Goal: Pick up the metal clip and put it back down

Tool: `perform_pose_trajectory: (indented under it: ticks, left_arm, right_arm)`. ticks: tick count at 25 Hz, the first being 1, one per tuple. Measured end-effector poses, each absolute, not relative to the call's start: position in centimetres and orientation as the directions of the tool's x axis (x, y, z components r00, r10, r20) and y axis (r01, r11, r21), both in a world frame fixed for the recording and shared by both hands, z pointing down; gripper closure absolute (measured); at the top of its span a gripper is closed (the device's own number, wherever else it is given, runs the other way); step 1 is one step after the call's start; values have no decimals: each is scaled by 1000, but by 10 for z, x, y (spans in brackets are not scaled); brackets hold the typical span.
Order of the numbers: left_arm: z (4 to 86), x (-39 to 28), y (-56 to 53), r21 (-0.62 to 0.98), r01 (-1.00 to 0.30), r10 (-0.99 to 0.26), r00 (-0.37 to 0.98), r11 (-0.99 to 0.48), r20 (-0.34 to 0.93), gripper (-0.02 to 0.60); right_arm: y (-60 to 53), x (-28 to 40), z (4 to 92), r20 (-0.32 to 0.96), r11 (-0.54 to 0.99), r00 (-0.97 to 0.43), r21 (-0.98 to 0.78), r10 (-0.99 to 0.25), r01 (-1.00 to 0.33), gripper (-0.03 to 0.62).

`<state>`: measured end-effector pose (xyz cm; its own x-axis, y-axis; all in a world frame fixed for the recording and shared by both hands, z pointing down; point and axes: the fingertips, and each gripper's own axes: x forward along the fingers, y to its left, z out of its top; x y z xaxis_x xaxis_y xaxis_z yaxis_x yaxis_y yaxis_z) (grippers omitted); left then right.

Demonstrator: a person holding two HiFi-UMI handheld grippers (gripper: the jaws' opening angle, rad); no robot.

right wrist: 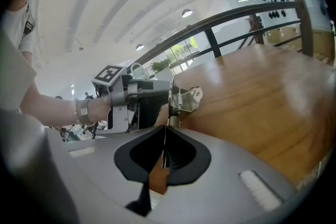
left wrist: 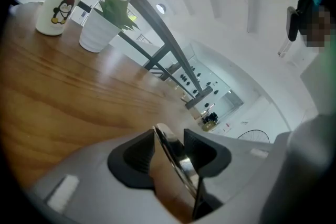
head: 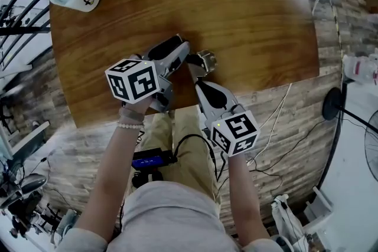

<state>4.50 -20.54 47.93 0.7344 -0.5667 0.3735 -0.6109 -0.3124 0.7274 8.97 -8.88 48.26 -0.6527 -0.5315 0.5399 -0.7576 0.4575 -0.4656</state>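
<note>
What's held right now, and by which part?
Both hold the shiny metal spring clip: left gripper shut on a flat plate, right gripper on a thin plate's edge.

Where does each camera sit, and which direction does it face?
Head view: on the person's head, looking down at the table; forearms, legs, left gripper, right gripper show.
Left gripper view: on the left gripper, facing cup and plant; its jaws grip the metal clip.
Right gripper view: on the right gripper, facing the left gripper and hand.
All show the clip.
</note>
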Motion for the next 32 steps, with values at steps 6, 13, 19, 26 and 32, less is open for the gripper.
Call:
perform_pose_trajectory:
  ticks: [6, 13, 19, 26, 32]
  left_arm:
    - [491, 46, -206, 715, -633, -559, 722, -297, 408, 411]
    - [499, 47, -210, 717, -639, -555, 716, -279, 423, 413]
    - [503, 48, -216, 688, -671, -549, 698, -277, 459, 414]
    - [508, 45, -220, 691, -687, -553, 673, -223, 491, 419]
    - [511, 44, -221, 666, -717, -563, 643, -205, 519, 422]
  right_arm:
    - [-88, 88, 490, 529, 409, -668, -532, -524, -742, 562]
    - [-93, 89, 498, 532, 399, -674, -548, -512, -735, 562]
    - [-98, 89, 507, 535, 349, -674, -588, -508, -730, 565]
    - [-99, 89, 511, 540, 321, -676, -609, -502, -725, 567]
    - [-100, 92, 518, 582, 271, -655, -612, -482, -743, 566]
